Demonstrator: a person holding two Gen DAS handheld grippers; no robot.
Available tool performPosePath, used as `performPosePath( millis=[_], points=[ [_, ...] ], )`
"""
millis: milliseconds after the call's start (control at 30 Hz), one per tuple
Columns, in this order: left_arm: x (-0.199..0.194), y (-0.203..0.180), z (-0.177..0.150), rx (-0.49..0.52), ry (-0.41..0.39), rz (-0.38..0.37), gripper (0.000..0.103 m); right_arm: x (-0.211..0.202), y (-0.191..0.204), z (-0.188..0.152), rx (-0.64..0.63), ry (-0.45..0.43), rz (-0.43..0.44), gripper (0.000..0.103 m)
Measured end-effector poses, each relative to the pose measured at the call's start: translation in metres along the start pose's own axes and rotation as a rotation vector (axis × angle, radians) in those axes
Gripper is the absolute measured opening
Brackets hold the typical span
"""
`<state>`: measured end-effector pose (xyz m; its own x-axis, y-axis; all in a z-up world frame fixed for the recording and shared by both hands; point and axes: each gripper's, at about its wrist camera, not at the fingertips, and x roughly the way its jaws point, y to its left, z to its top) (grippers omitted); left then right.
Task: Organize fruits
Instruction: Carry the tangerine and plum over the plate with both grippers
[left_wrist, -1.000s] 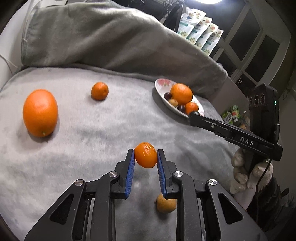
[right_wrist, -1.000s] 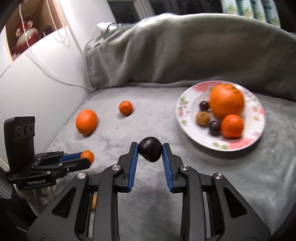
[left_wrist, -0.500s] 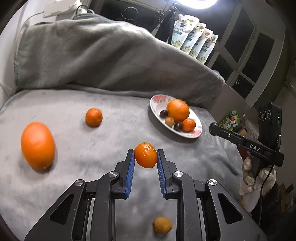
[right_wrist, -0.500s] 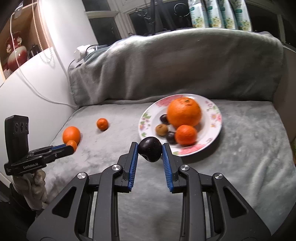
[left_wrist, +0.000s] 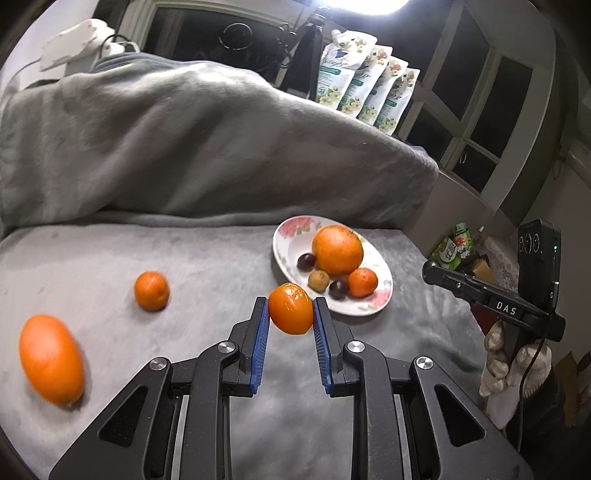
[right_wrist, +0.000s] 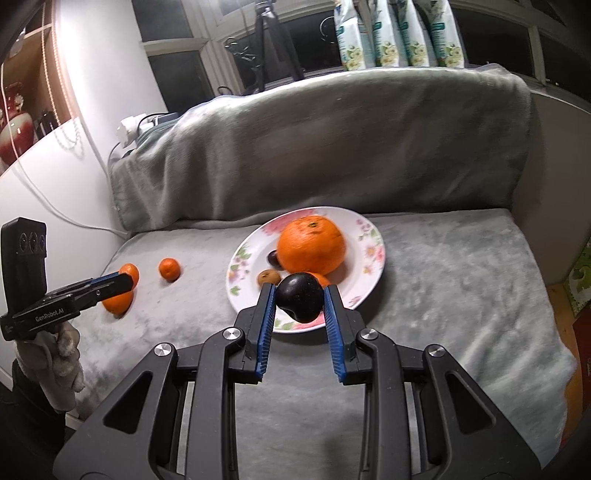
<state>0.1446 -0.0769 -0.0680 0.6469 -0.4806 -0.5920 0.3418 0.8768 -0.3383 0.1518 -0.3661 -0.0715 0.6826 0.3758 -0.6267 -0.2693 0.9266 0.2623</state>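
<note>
We carry fruit to the plate (right_wrist: 373, 254): left tool (left_wrist: 290, 314) clamps a tangerine (left_wrist: 291, 308), right tool (right_wrist: 300, 301) clamps a plum (right_wrist: 300, 297). Next: lower over the plate at frame centre, release.

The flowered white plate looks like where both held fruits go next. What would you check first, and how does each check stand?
1. Left gripper clamps the small orange mandarin: ok.
2. Right gripper clamps the dark purple plum: ok.
3. Flowered white plate has bare space near its front rim: ok.
4. Big orange on the plate sits steady: cannot tell.
5. Grippers apart from each other: ok.
</note>
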Motion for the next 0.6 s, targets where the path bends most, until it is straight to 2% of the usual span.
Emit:
performPosePath(
  millis=[200,600],
  points=[
    [0.016,-0.008,0.015,0.017,0.000,-0.021,0.022,0.002,-0.014,0.006,0.014,-0.009,-0.019,0.028],
    [0.049,-0.027,0.038,0.083,0.012,-0.014,0.022,0.018,-0.034,0.013,0.036,0.000,-0.041,0.028]
  ],
)
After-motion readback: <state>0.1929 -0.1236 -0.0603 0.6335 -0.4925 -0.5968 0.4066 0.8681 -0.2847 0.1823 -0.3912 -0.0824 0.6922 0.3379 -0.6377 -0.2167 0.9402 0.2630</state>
